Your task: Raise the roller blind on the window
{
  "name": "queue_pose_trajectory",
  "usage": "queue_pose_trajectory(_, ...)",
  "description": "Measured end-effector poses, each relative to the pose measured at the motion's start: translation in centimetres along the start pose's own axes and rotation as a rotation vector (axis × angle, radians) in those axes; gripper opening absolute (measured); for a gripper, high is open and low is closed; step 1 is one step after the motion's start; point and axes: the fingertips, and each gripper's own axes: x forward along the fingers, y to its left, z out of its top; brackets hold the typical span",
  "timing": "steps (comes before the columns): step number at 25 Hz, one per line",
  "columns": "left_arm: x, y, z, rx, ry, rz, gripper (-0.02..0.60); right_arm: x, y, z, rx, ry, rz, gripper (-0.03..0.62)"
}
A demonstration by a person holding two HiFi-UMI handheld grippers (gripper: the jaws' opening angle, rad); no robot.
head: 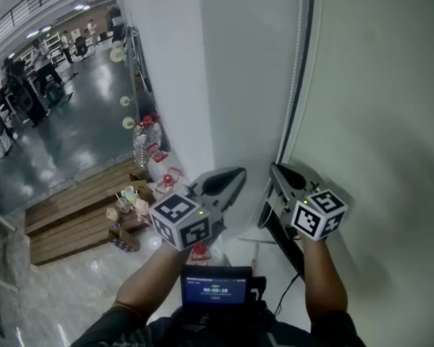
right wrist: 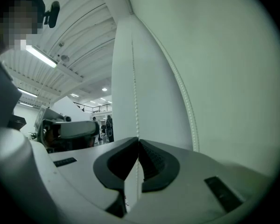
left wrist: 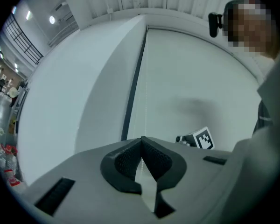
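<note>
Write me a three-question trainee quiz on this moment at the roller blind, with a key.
1. True or false: the left gripper is shut on the bead chain.
2. What does the right gripper grip? A) the blind's bottom bar B) the bead chain C) a window handle
3. In the head view, what stands by the wall just past the wooden platform?
Key: 1 true; 2 B; 3 large plastic bottles.
</note>
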Motion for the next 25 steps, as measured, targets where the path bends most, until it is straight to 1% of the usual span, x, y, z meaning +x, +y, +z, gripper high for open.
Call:
queue_pose_trajectory(4,1.5,-1.2,0.9,0.005,-0.013,-0.059,-0.008,-1.7,2.2,-0.3,-0.010,-0.008,0.030,0.003)
queue_pose_trajectory(7,2.3,-2.1,1.4,0.012,-0.026,-0.101,-0.008,-2.7,3.4,-0.4,-0.011,-0.001,0.027,0.002)
queue_pose_trajectory(10,2.6,-3.7,1.8,0.025,-0.035,-0.159,-0.006,-3.6,4.3,-0.4,-0.010,0.003,0.028,0.003)
queue_pose_trajectory(14,3.3,-5.3,2.4,0.034,-0.038,-0.219,-0.003,-4.4,4.7,-0.3,-0.015,0.004,0.025,0.003)
queue_pose_trajectory(15,3.4,-5.6,2.4,0.036,-0.036,-0.241,0.060,-4.4,4.7,-0.3,-0.010,0.005,0.021,0.004)
queue_pose_trajectory(16,3.6,-5.8,2.4,0.038,-0.033,-0.259,0.109,-4.3,4.8,-0.4,-0.007,0.006,0.020,0.005)
queue_pose_trajectory(17,3.8,-5.9,2.4,0.040,-0.029,-0.267,0.112,-4.3,4.9,-0.4,-0.006,0.006,0.023,0.005)
queue_pose_trajectory(22,4.7,-6.0,1.7,0.051,0.010,-0.285,0.109,-4.0,5.2,-1.6,-0.004,0.017,0.041,0.005)
queue_pose_trajectory(25,4.6,-5.7,1.2,0.057,0.024,-0.275,0.033,-3.9,5.6,-2.0,0.013,0.017,0.037,0.005)
